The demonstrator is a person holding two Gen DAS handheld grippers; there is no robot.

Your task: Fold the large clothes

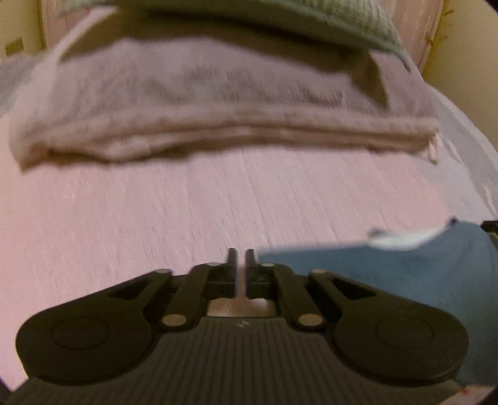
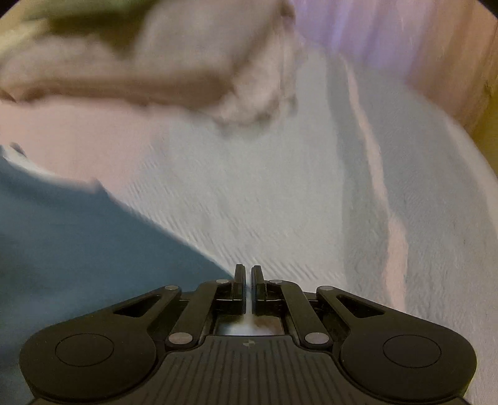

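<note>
Bed (image 1: pixel 155 202): covered with a pale pink sheet of fine ribbed weave, turning whiter toward 3 o'clock in the left view; in the right view the sheet (image 2: pixel 280 193) reads mostly white, with a long raised crease (image 2: pixel 382 174) running from 12 toward 4 o'clock. Room: yellowish wall (image 1: pixel 460 62) at 2 o'clock in the left view, a small plate (image 1: pixel 14 46) on the wall at 10 o'clock; tan upright surface (image 2: pixel 451 68) at 2 o'clock in the right view. Blue garment (image 1: pixel 404 286): smooth, matte cloth, lying flat on the bed at 4 o'clock in the left view, at 8 o'clock in the right view (image 2: pixel 77 243); a white strip (image 1: pixel 401 238) at its upper edge, blurred. Folded pink towel (image 1: pixel 218 102): fuzzy, thick, layered edge facing the camera, at 12 o'clock, well apart from the blue garment; a grey-green knitted piece (image 1: pixel 280 21) rests on top of it. Left gripper (image 1: pixel 240 258): black, jaws nearly closed with a thin slit, nothing between them, beside the garment's left edge. Right gripper (image 2: pixel 248 274): black, jaws nearly closed, empty, at the garment's right edge. Both views motion-blurred.
</note>
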